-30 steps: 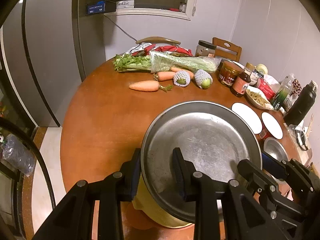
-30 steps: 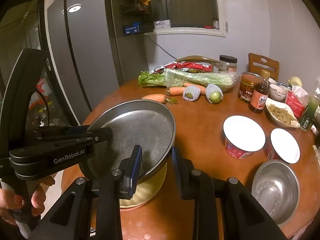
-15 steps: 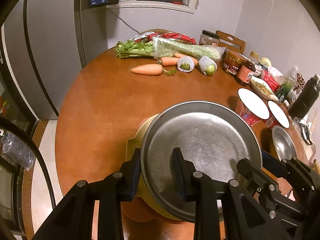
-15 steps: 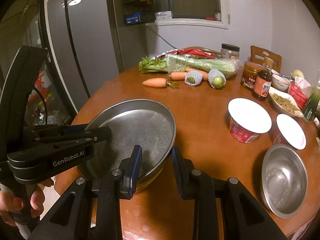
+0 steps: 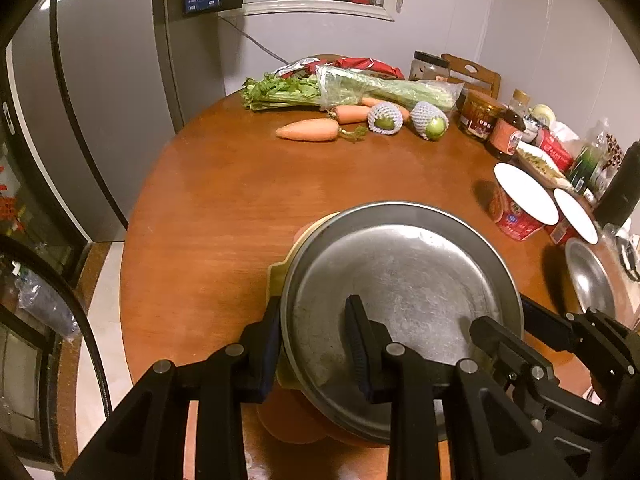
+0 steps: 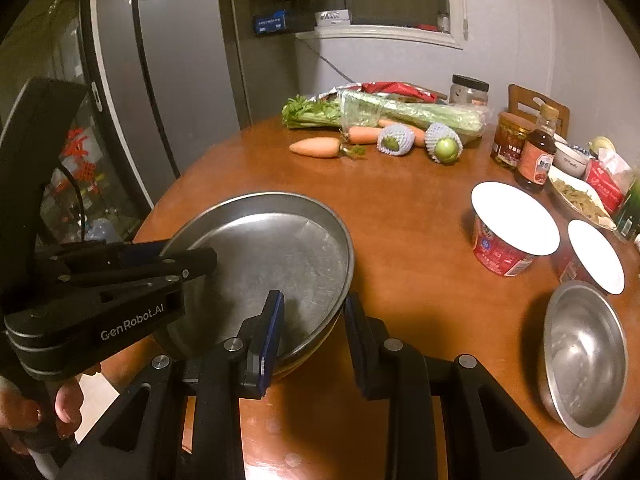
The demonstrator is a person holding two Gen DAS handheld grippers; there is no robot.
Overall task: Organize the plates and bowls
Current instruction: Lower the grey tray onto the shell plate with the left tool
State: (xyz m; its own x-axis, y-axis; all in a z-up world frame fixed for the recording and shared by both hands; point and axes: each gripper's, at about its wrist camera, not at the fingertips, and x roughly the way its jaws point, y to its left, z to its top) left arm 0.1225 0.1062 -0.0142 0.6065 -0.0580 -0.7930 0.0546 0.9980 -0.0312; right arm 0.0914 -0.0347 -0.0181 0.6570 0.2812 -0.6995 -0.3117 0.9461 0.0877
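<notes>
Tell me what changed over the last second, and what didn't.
The metal pan, gripped on its rim by both the left gripper and the right gripper, came down toward the table, closing onto the yellow bowl beneath it. Nothing was grabbed or released. The carrots, cup noodles and steel bowl stayed put.

"GenRobot.AI" in white letters on black body of left gripper (image 6: pixel 188 264), seen from right wrist view. Red cup (image 6: pixel 508 236) label, brown bottle (image 6: pixel 536 156) label, jar (image 6: pixel 510 142) label, blue box (image 6: pixel 272 22) on window ledge: print there, possibly Chinese characters, too small to read.
</notes>
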